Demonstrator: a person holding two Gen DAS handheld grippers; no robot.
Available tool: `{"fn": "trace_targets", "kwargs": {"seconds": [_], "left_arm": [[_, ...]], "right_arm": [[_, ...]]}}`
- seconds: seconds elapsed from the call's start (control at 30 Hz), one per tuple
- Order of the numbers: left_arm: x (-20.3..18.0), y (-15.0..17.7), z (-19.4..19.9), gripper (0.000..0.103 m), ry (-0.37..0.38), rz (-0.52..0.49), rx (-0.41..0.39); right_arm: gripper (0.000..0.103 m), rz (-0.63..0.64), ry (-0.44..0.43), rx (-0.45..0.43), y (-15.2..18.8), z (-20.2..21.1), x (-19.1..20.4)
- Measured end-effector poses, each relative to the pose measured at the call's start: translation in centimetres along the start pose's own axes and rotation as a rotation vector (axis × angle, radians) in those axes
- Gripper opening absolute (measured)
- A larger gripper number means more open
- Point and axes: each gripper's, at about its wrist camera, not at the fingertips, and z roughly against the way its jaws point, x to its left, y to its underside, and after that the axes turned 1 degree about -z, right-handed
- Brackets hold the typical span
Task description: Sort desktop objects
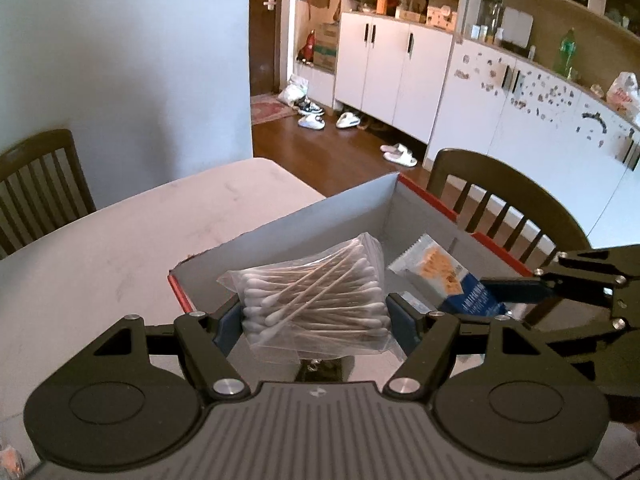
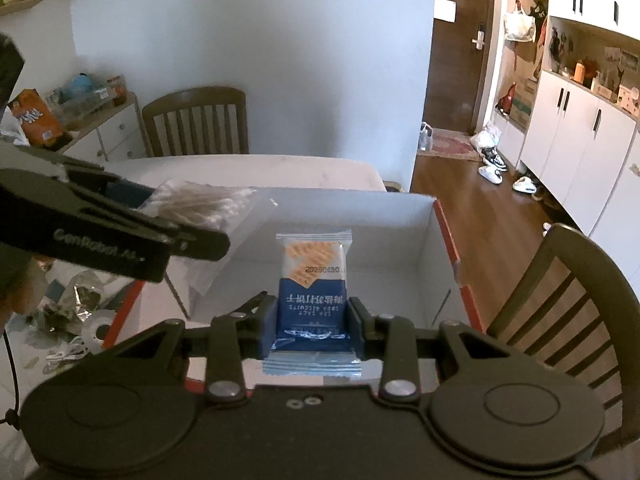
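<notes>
My left gripper (image 1: 316, 312) is shut on a clear bag of cotton swabs (image 1: 316, 296), held over the near left corner of a white cardboard box (image 1: 280, 228) with red outer edges. My right gripper (image 2: 312, 320) is shut on a blue-and-white biscuit packet (image 2: 312, 280), held over the same box (image 2: 392, 216). In the left wrist view the packet (image 1: 444, 272) and the right gripper (image 1: 500, 290) come in from the right. In the right wrist view the left gripper (image 2: 188, 220) and the swab bag (image 2: 208, 204) sit at the left. The box floor looks bare.
The box stands on a pale table (image 1: 100, 248). Wooden chairs stand behind it (image 2: 196, 120) and at its right (image 2: 560, 300). Foil wrappers, a tape roll (image 2: 98, 328) and a white cable lie on the table left of the box. White cabinets (image 1: 392, 76) line the far wall.
</notes>
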Motion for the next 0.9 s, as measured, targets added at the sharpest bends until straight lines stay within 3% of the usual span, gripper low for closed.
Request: {"fn": "trace_targets", "kwargs": {"seconds": [0.37, 0.9], "left_arm": [[1.6, -1.5, -5.6, 0.074, 0.018, 0.018, 0.113], [1.3, -0.9, -10.3, 0.074, -0.004, -0.065, 0.239]], "right_arm": [[0.035, -0.028, -0.011, 0.089, -0.5, -3.6, -1.1], [0.035, -0.072, -0.084, 0.259, 0.1, -8.1, -1.7]]}}
